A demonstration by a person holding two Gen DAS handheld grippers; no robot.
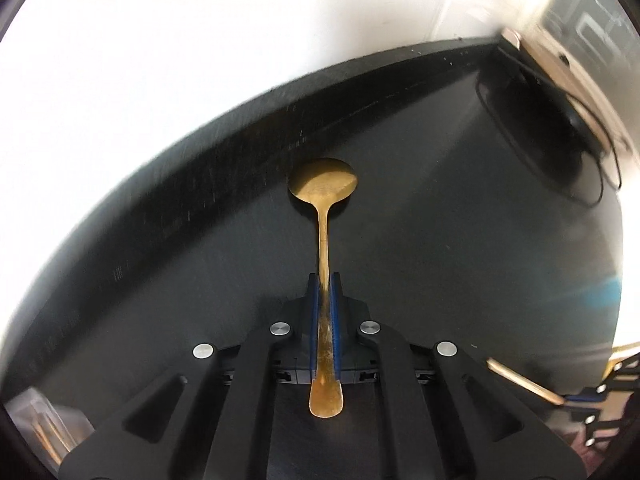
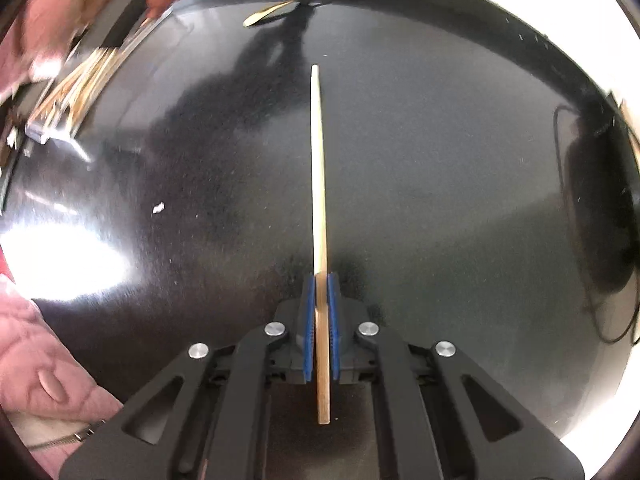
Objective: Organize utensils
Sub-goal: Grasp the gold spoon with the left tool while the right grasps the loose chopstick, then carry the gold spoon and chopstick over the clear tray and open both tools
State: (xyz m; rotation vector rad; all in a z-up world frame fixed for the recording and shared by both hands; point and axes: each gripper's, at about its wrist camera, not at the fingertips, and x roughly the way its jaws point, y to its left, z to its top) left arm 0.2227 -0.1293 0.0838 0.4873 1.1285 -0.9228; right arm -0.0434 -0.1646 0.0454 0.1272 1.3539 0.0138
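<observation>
My left gripper (image 1: 325, 280) is shut on the handle of a gold spoon (image 1: 323, 188), which points forward over the black table (image 1: 440, 240), bowl away from me. My right gripper (image 2: 321, 280) is shut on a wooden chopstick (image 2: 318, 168), which points forward above the table (image 2: 440, 200). In the right wrist view the left gripper with the gold spoon (image 2: 264, 16) shows at the far top. In the left wrist view the chopstick (image 1: 524, 384) and the right gripper show at the lower right edge.
A clear tray with several wooden utensils (image 2: 76, 88) sits at the table's left, also showing in the left wrist view (image 1: 44, 428). A black device with cables (image 2: 600, 216) lies at the right edge. A white crumb (image 2: 158, 208) lies on the table.
</observation>
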